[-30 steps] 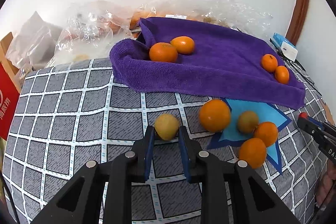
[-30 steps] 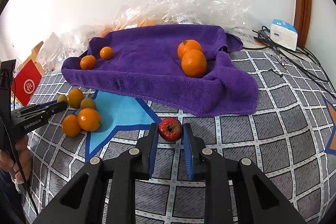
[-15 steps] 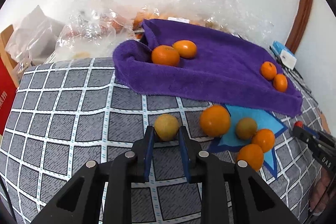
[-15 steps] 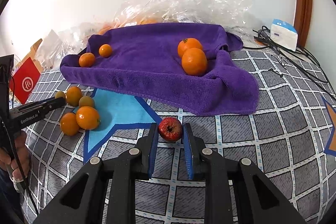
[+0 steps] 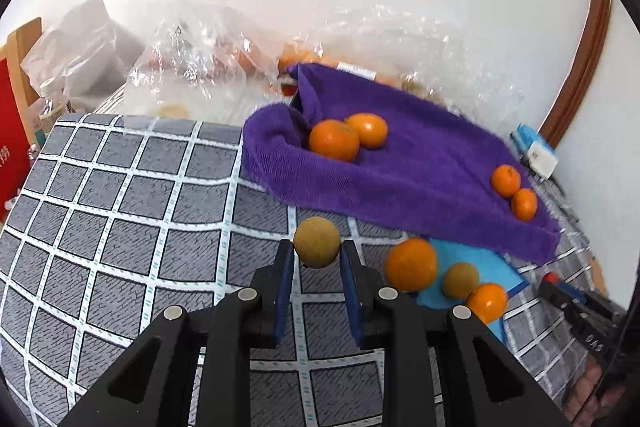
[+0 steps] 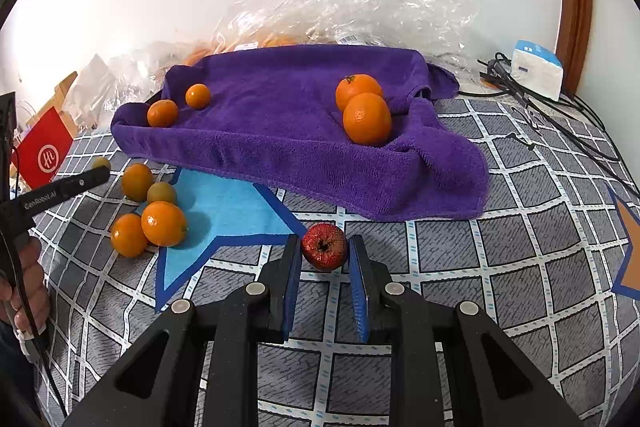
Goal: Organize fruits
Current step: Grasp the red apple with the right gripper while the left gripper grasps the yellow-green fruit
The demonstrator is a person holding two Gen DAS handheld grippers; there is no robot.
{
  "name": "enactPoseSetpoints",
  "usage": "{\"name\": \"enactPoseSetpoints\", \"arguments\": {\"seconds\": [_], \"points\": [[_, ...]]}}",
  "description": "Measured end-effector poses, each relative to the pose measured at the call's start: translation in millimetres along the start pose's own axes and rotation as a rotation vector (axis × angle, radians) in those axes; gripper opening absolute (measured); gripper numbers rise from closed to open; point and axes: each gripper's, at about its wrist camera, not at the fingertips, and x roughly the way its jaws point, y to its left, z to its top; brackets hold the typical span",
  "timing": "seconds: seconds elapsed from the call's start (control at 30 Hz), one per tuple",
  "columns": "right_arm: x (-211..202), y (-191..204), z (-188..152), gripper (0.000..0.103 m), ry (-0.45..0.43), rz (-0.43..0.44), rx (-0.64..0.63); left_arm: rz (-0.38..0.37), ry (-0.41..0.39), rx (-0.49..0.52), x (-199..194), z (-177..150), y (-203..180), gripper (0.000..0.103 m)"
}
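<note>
My left gripper (image 5: 317,254) is shut on a yellow-brown round fruit (image 5: 317,242) and holds it above the checked cloth. My right gripper (image 6: 325,250) is shut on a small red fruit (image 6: 324,246), low over the cloth. A purple towel (image 5: 420,163) (image 6: 280,123) holds two oranges (image 5: 334,140) at one end and two small oranges (image 5: 505,180) at the other. Loose oranges (image 5: 411,264) (image 6: 164,223) and a brownish fruit (image 5: 461,280) (image 6: 161,193) lie on a blue star patch (image 6: 228,207).
Clear plastic bags (image 5: 192,67) (image 6: 360,11) lie behind the towel by the wall. A red box (image 6: 46,151) stands at the left. A white-blue box (image 6: 536,69) and cables (image 6: 532,103) lie at the back right. The checked cloth (image 5: 120,211) covers the surface.
My left gripper has risen and turned, lifting the yellow-brown fruit off the cloth. My right gripper still holds the red fruit in nearly the same place.
</note>
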Motion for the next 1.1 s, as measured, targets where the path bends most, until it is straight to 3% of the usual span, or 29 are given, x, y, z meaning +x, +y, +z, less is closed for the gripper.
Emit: {"name": "enactPoseSetpoints", "arguments": {"seconds": [0.33, 0.9, 1.1], "points": [[-3, 3, -1, 0.023, -0.01, -0.023, -0.012, -0.089, -0.092, -0.014, -18, 1, -1, 0.023], [-19, -10, 2, 0.023, -0.075, 0.015, 0.065, -0.082, -0.109, -0.064, -17, 5, 10, 0.023], [-27, -5, 14, 0.023, -0.102, -0.005, 0.037, -0.089, -0.117, -0.096, -20, 6, 16, 0.023]]}}
